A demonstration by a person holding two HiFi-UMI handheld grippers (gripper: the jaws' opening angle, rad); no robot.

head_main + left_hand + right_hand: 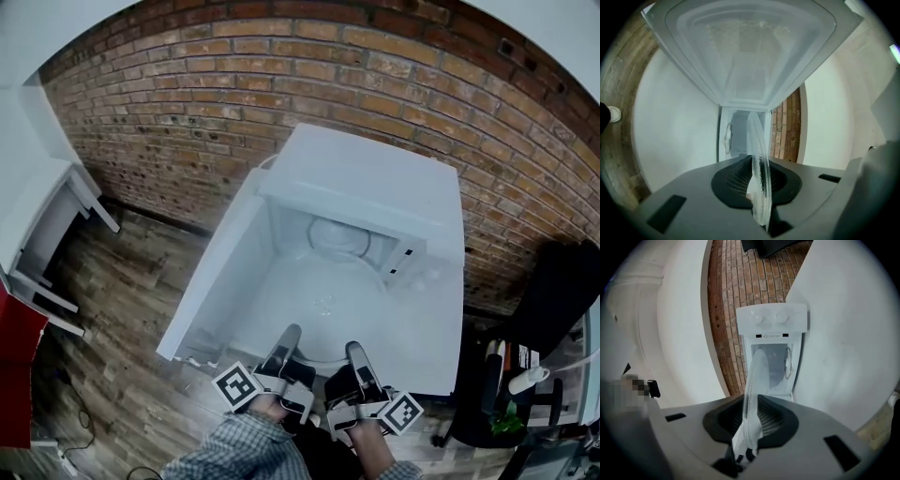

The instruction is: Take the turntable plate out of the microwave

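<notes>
1. Glass plate (323, 305) is out of the cavity. It hangs in the air just in front of the microwave (375, 183) opening, roughly level, beside the open door (211, 291).
2. Both grips are on the near rim, side by side. My read: the glass is wide, slick and breakable, so two grips stop it tipping or twisting as it clears the opening.
3. Left claw (284, 345): jaws narrowly apart, clamped on the plate rim. In the left gripper view the glass runs edge-on between the pads.
4. Right claw (358, 356): same hold with a slightly wider gap, pinching the rim just right of the left claw.
5. The far side of the plate is unsupported, so it could slip if either claw eases off.
6. Removal looks nearly done. No set-down spot is evident: only brick wall (187, 112) behind and wood floor (122, 309) below.
</notes>
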